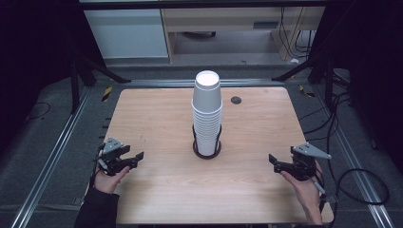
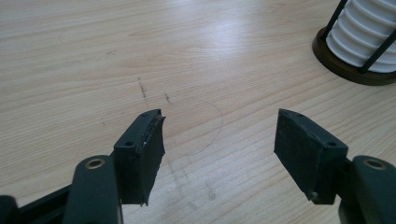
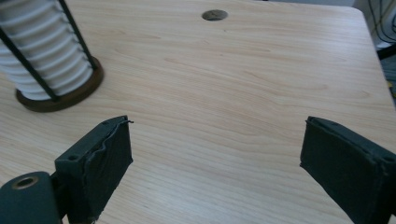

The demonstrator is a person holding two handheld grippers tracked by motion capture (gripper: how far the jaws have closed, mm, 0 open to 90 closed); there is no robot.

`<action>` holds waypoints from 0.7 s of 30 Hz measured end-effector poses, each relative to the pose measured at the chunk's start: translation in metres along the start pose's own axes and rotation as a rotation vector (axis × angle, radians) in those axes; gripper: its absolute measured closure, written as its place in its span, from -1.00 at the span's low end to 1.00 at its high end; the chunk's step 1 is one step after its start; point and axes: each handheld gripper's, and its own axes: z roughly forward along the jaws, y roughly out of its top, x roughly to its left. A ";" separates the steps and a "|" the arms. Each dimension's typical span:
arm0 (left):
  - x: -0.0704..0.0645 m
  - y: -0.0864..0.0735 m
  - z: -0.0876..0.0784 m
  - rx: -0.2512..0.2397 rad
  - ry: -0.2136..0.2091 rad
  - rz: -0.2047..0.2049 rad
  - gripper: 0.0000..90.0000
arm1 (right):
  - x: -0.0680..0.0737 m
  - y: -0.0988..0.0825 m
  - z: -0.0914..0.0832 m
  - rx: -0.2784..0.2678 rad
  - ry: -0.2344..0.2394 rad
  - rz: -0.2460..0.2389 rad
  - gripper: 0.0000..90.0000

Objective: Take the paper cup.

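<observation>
Nearest the camera, at the left, the left gripper [image 1: 135, 156] rests low over the bench [image 1: 157, 118] in the person's left hand [image 1: 110, 176]; in the left gripper view its jaws stand spread with only bare wood between them, pinching nothing. At the centre, the stack of white cups [image 1: 207, 111] stands upright in its dark wire holder [image 1: 207, 148], long axis vertical, well apart from both grippers. In the left gripper view the holder [image 2: 348, 70] lies ahead and to the right. At the right, the right gripper [image 1: 274, 160] is likewise spread and empty; in the right gripper view the cups [image 3: 44, 60] lie ahead and to the left. Judged from above, both hands sit at similar range, the stack lying inward and forward of each, so either could reach it.
</observation>
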 end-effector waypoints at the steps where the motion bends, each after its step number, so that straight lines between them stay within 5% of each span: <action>1: -0.001 0.000 0.001 0.003 0.000 0.004 -0.24 | 0.002 0.001 0.000 -0.014 0.009 0.002 -0.82; 8: -0.003 -0.001 0.002 0.012 -0.006 0.025 -0.19 | 0.017 0.015 -0.002 -0.055 0.071 0.011 -0.80; 12: -0.002 0.000 0.003 0.004 -0.025 0.027 -0.19 | 0.025 0.024 -0.003 -0.061 0.067 -0.017 -0.78; 21: -0.004 -0.001 0.008 0.020 -0.028 0.036 -0.32 | 0.043 0.072 -0.014 -0.176 0.134 -0.052 -0.82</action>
